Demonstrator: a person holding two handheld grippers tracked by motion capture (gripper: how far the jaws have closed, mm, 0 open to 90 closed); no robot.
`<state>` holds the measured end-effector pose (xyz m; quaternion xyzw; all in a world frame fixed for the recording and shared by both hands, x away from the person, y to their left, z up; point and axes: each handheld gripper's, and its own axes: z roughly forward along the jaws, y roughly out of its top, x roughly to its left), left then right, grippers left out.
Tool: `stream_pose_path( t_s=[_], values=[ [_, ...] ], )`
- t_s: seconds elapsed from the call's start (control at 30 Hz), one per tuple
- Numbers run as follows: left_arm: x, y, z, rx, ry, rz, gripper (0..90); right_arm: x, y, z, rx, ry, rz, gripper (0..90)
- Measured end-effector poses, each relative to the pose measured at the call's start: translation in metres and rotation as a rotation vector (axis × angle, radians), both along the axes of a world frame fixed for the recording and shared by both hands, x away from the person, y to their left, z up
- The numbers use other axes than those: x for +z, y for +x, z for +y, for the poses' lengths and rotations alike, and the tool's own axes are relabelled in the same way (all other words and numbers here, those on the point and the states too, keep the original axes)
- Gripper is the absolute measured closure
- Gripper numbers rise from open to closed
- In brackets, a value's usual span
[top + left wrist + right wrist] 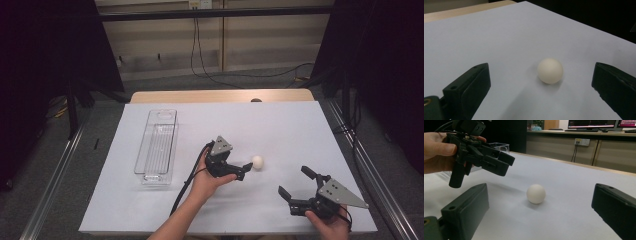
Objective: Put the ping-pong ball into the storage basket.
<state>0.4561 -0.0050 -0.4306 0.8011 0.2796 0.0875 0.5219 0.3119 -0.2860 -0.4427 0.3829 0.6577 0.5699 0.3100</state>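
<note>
White sheet (280,120): ball (257,162) before left tongs (245,171).

A cream-white ball (257,162) on the pale grey counter (280,125); black grippers; a clear ribbed tray (156,146) near the counter's left edge.

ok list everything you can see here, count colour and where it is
ball: one, off-white, on the sheet right of centre, just ahead of the left claw, untouched
clear plastic tray: one, transparent, on the left part of the sheet, long side running away from the person
sheet: one, white, covering most of the table
table: one, light wood, its far edge showing past the sheet
cable: black, on the floor beyond the table
monitors: two, on a far desk in the right gripper view
left claw: one, black, jaws open, aimed at the ball
right claw: one, black, jaws open, near right of the sheet
</note>
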Motion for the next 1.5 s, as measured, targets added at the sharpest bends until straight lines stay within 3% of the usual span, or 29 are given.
stream_pose_path(
  t_s=[0.63,0.87,1.03,1.5],
  values=[
    [-0.003,0.005,-0.006,-0.022,-0.002,0.008,2.7,0.000,0.000,0.000,-0.003,0.003,0.000,0.8],
    [-0.004,0.006,-0.008,-0.022,0.007,0.010,3.3,0.000,0.000,0.000,-0.002,-0.001,-0.004,0.8],
    [-0.002,0.005,-0.012,-0.037,0.039,0.011,3.2,0.000,0.001,0.000,-0.003,0.002,-0.005,0.8],
    [-0.003,0.011,-0.024,-0.042,0.052,0.035,3.1,0.001,0.000,0.000,-0.007,0.010,-0.004,0.8]
  ],
)
